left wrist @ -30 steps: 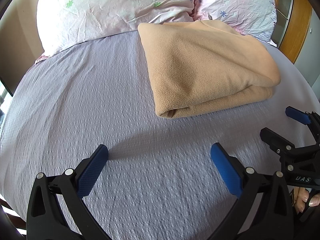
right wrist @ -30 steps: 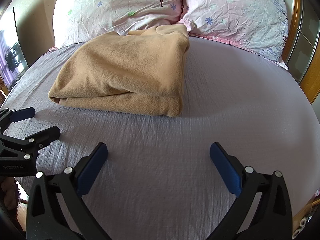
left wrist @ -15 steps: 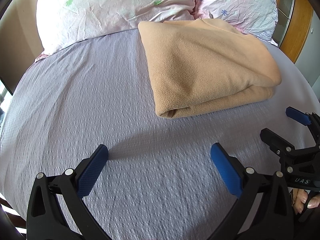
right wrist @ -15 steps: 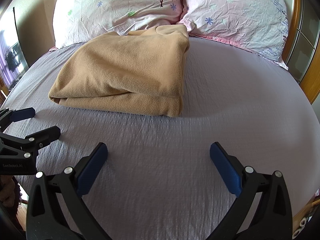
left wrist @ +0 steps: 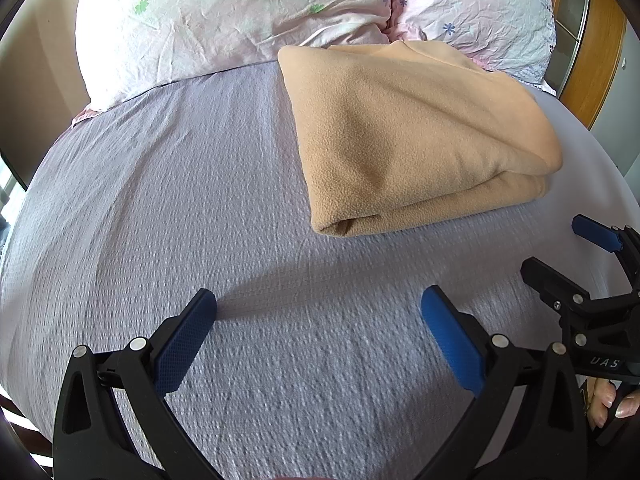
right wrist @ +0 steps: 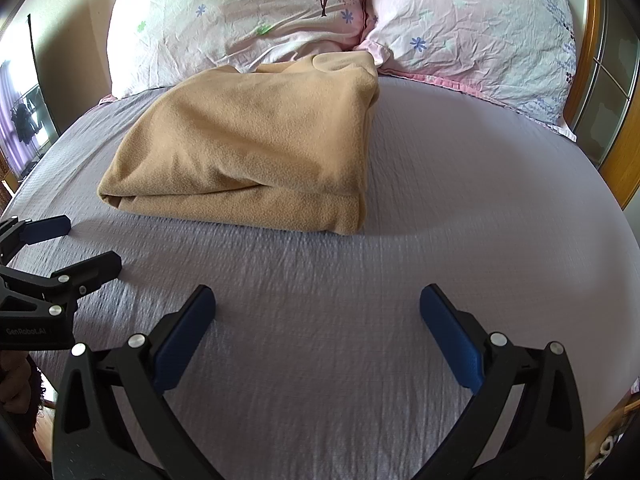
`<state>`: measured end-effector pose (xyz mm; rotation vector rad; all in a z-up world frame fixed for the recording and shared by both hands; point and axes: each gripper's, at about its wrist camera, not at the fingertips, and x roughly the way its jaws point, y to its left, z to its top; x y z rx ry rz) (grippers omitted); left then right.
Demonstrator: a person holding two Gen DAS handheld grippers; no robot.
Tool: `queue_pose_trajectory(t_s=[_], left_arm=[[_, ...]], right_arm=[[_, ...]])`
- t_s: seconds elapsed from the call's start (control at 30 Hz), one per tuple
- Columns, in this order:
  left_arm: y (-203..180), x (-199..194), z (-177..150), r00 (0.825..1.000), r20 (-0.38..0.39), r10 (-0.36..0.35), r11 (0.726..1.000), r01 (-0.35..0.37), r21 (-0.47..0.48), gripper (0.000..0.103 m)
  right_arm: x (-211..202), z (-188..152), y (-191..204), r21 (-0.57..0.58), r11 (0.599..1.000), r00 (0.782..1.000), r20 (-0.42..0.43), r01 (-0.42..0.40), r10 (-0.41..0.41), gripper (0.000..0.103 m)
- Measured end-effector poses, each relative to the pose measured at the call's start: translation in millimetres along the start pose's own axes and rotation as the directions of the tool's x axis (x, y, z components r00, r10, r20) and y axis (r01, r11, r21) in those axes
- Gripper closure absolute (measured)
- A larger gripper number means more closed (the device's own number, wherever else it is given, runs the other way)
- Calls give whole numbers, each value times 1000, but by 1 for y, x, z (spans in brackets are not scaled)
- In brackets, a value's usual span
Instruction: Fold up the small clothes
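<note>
A tan fleece garment [left wrist: 412, 136] lies folded in a thick rectangle on the lilac bed sheet [left wrist: 160, 208], its far end against the pillows; it also shows in the right wrist view [right wrist: 256, 152]. My left gripper [left wrist: 318, 320] is open and empty, low over the sheet, short of the garment's near left corner. My right gripper [right wrist: 316, 316] is open and empty, short of the garment's near right corner. Each gripper shows in the other's view: the right one [left wrist: 568, 248] at the right edge, the left one [right wrist: 76, 244] at the left edge.
Two pale floral pillows [right wrist: 240, 20] [right wrist: 472, 32] lie at the head of the bed. A wooden headboard frame [left wrist: 592, 40] stands at the far right. The sheet [right wrist: 460, 200] stretches to the right of the garment.
</note>
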<state>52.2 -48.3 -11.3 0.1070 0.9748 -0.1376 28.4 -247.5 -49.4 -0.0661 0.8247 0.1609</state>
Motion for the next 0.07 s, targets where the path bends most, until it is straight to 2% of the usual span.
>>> queue_pose_trajectory(t_s=[0.07], left_arm=[[-1, 0, -1, 1000, 1, 1, 1000, -1, -2, 1]], right_arm=[[0, 0, 0, -1, 1000, 1000, 0, 0, 0, 2]])
